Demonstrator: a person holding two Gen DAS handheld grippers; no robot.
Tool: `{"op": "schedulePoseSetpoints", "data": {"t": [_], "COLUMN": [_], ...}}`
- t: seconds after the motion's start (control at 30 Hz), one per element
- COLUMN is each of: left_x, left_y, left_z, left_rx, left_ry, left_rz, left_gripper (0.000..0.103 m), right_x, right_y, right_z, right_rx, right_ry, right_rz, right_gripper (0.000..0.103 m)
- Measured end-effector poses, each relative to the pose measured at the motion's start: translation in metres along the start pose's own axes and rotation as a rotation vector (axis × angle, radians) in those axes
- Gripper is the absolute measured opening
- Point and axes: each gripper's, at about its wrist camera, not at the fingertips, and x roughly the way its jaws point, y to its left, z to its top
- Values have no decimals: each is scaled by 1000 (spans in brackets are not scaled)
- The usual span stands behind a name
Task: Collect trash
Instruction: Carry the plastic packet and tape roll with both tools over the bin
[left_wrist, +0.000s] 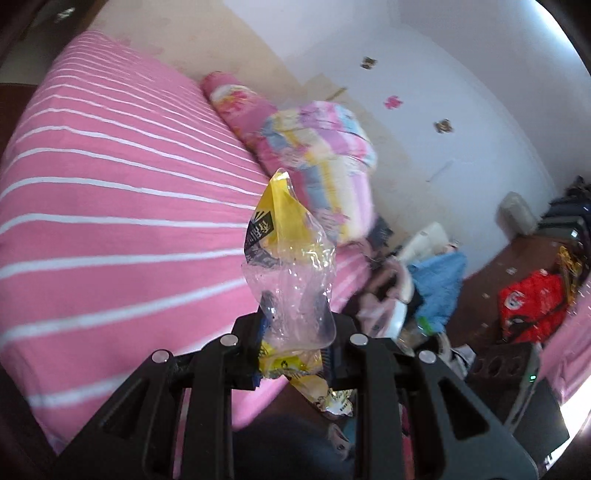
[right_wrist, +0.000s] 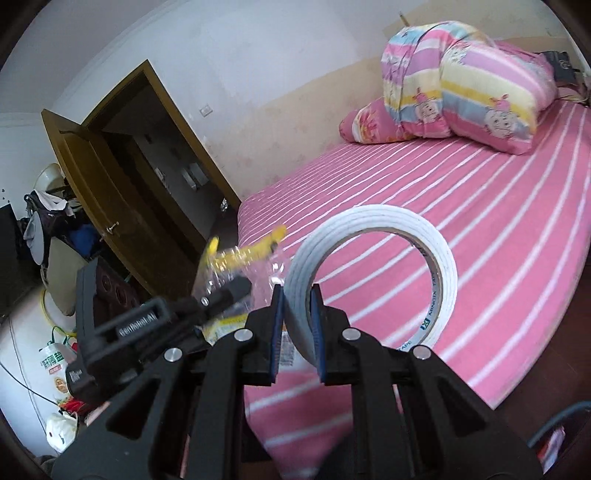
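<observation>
My left gripper (left_wrist: 295, 343) is shut on a crumpled yellow and clear plastic wrapper (left_wrist: 291, 258) that sticks up between its fingers, held above the edge of the pink striped bed (left_wrist: 110, 221). My right gripper (right_wrist: 297, 325) is shut on a white roll of tape (right_wrist: 373, 266), which stands upright above the bed (right_wrist: 480, 221). The left gripper (right_wrist: 221, 295) with the wrapper (right_wrist: 240, 254) also shows in the right wrist view, just left of the tape.
A folded striped quilt (right_wrist: 469, 81) and a pink pillow (right_wrist: 369, 125) lie at the head of the bed. An open brown door (right_wrist: 110, 192) is at the left. Clothes, a blue towel (left_wrist: 439, 284) and a red bag (left_wrist: 532, 306) clutter the floor by the bed.
</observation>
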Motion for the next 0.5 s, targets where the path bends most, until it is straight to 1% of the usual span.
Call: {"op": "schedulePoseSetpoints", "data": {"t": [0.1,0.2,0.27,0.3,0.5], "left_x": [6,16,24,30,61], "left_y": [-28,-46,-59,-67,-99], "left_z": [-16,-31,-45,-53,-91], "left_rx": [27,56,76,95,158], "left_ry": [49,99,145,172,288], "left_rz": [-40,-53,-65,-70,-86], "left_gripper": [22,22,22,22,22], "right_x": [-35,-69,-84,-95,-129], "right_y": [-5,-15,-21,-29,-59], "right_z": [-1,-6,-9,-12,-30], "right_rx": [-16,4,15,21,40], "right_ry": [-26,-40,-42,-40,-31], "right_rz": [-43,-98,-124,-163,-269], "right_gripper": [15,15,15,15,15]}}
